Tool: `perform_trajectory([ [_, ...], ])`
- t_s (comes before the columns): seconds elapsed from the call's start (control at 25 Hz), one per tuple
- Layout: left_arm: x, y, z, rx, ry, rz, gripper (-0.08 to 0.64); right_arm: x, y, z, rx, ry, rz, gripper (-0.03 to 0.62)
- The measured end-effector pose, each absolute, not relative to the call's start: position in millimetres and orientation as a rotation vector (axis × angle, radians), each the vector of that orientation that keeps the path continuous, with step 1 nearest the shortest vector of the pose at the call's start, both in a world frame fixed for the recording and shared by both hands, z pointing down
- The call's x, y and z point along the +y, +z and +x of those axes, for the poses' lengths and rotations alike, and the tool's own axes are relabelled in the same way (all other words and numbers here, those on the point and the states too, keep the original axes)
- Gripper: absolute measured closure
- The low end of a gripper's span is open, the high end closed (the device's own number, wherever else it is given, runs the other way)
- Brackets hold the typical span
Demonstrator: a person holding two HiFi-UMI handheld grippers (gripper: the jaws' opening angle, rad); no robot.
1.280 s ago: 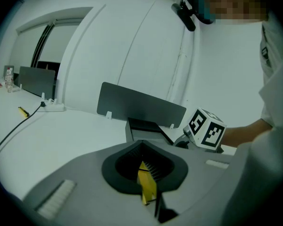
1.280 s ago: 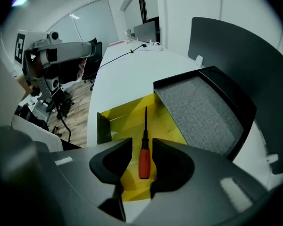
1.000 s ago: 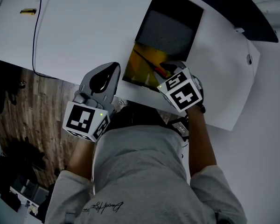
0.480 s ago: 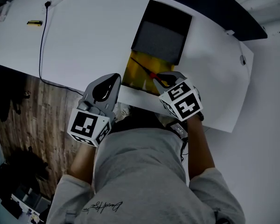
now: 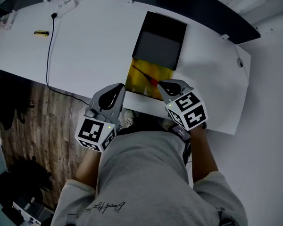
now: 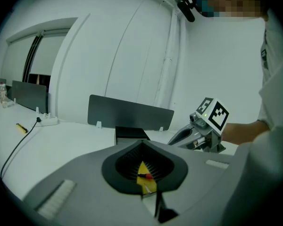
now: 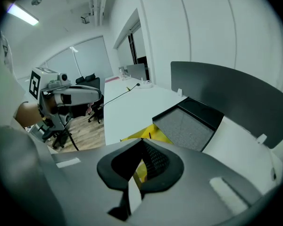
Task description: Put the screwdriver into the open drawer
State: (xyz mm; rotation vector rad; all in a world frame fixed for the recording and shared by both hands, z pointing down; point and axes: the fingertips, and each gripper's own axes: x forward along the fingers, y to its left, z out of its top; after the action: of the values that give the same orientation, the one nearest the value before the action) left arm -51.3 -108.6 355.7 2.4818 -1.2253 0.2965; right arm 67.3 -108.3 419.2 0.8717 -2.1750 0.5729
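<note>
The screwdriver, with a dark shaft and a red handle, lies free in the open yellow drawer at the desk's front edge. Through the left gripper's jaws its red handle shows on the yellow drawer bottom. My right gripper hangs just above and right of the handle, shut and empty, and it also shows in the left gripper view. My left gripper is to the left of the drawer, shut with nothing in it.
A black box with a grey pad sits on the white desk behind the drawer. A black cable runs from a power strip over the desk's left edge. A small yellow item lies far left. A dark partition stands behind.
The right gripper's jaws have shut with nothing in them and it has lifted off the screwdriver, which stays in the drawer. Both grippers have risen and drawn back a little.
</note>
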Motion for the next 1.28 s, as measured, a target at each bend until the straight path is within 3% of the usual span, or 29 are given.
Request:
perform_trajectory([
  [1.28, -87.1, 334.1, -33.7, -1.117, 0.337, 2.584, 0.56, -84.9, 371.2, 66.8, -2.353, 0.631, 1.037, 0.578],
])
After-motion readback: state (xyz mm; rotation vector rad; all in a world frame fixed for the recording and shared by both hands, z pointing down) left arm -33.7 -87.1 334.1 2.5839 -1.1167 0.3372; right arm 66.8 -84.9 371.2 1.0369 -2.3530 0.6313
